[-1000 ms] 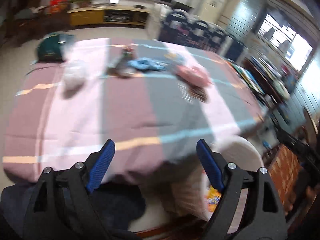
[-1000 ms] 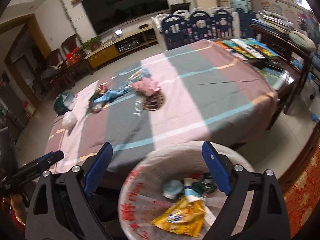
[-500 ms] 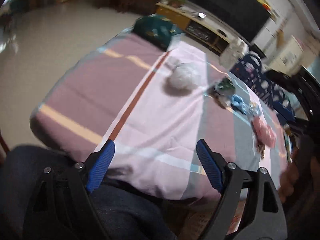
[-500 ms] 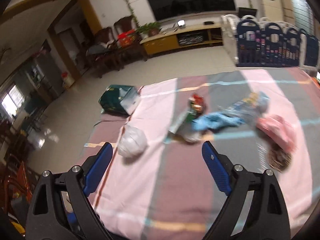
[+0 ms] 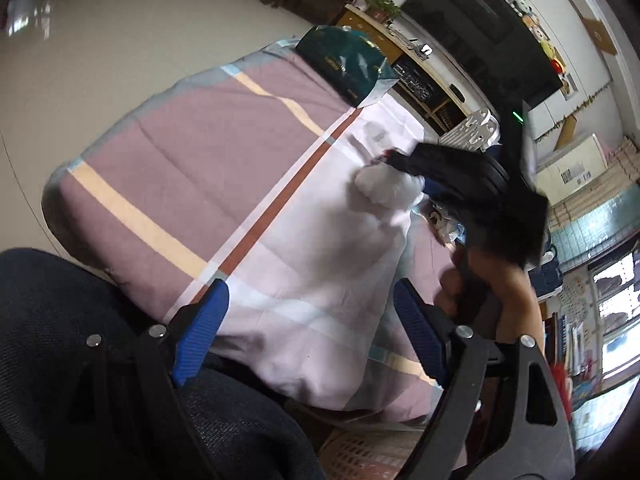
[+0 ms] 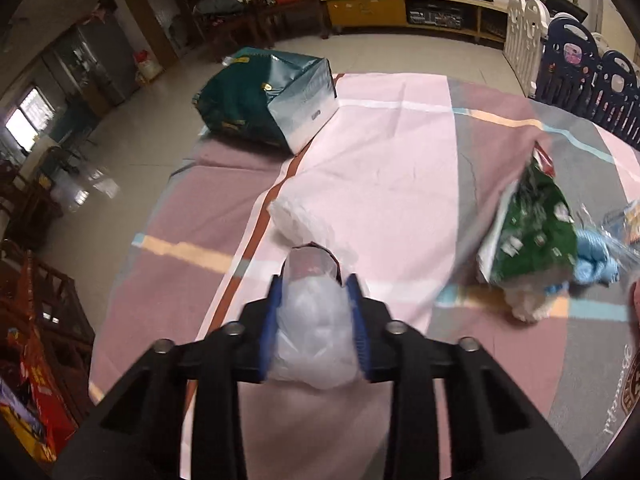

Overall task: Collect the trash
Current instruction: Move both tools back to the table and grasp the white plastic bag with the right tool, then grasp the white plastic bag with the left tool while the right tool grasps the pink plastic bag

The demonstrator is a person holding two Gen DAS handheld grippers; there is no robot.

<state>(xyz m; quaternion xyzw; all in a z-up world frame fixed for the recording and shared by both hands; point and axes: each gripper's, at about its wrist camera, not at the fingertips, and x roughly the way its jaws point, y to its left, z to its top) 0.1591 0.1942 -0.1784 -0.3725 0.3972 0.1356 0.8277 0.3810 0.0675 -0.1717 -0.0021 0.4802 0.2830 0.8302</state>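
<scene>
We see a striped bedsheet point(image 6: 400, 168) in pink, mauve and grey covering the table, a dark green gift bag point(image 6: 268, 100) lying on its far corner, and beyond it a yellow TV cabinet point(image 6: 376, 10) and a blue-and-white playpen fence point(image 6: 576, 64).

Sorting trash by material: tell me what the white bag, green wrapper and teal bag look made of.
White bag: thin translucent plastic film, crinkled where the right hand-held gripper squeezes it.
Green wrapper: glossy printed plastic, probably foil-lined; it glints.
Teal bag: stiff coated paper or laminate, judging by its sharp folds and sheen.
</scene>
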